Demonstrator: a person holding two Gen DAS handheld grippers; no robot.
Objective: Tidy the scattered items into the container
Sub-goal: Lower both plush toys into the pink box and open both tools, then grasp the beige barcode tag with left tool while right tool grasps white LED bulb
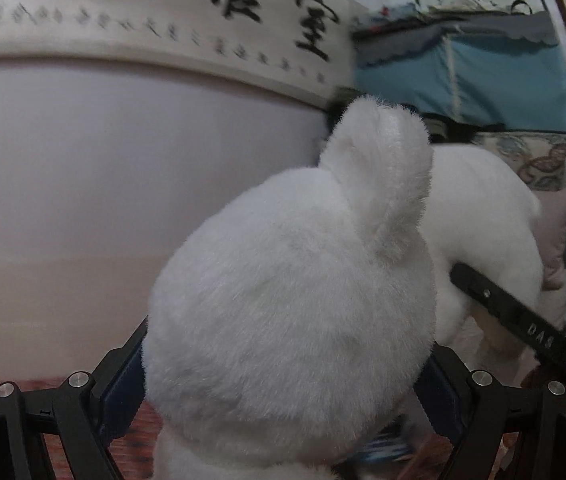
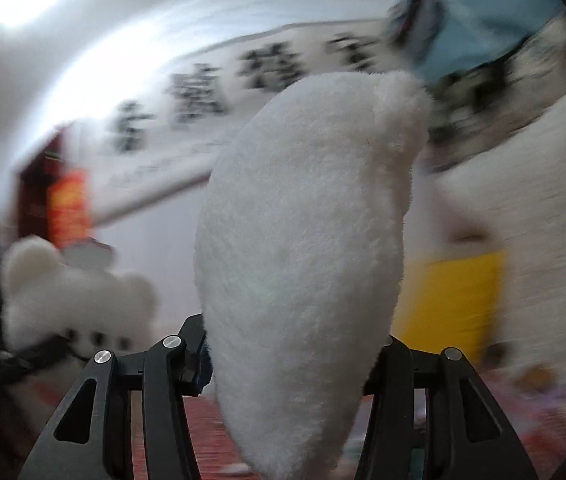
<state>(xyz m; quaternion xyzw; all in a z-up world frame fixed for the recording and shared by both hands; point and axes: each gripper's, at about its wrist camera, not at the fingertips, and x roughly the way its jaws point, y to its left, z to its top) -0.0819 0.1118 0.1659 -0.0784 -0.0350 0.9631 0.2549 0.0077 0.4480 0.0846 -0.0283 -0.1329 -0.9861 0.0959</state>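
Right now I am holding a white plush bear (image 1: 291, 300) in my left gripper (image 1: 287, 392); its jaws are standing about halfway apart, and the blue pads (image 1: 123, 388) are pressing into the sides of the toy's head, whose round ear is sticking up ahead of me. A second white plush toy (image 2: 299, 248) is sitting in my right gripper (image 2: 295, 364), the jaws likewise part open and closed around its soft body, lifted well clear of the red patterned floor (image 2: 199, 432) below. In the left wrist view, that second toy is showing on the far right, with one black finger of the right gripper lying against it. In the right wrist view, the bear is appearing low on the left, blurred. Behind both toys, a long calligraphy scroll (image 1: 171, 12) is hanging on the pale wall, and a blue fabric wardrobe (image 1: 467, 76) is standing in the far right corner. A yellow shape (image 2: 451, 300) is showing on the right, too blurred for me to tell what it is.
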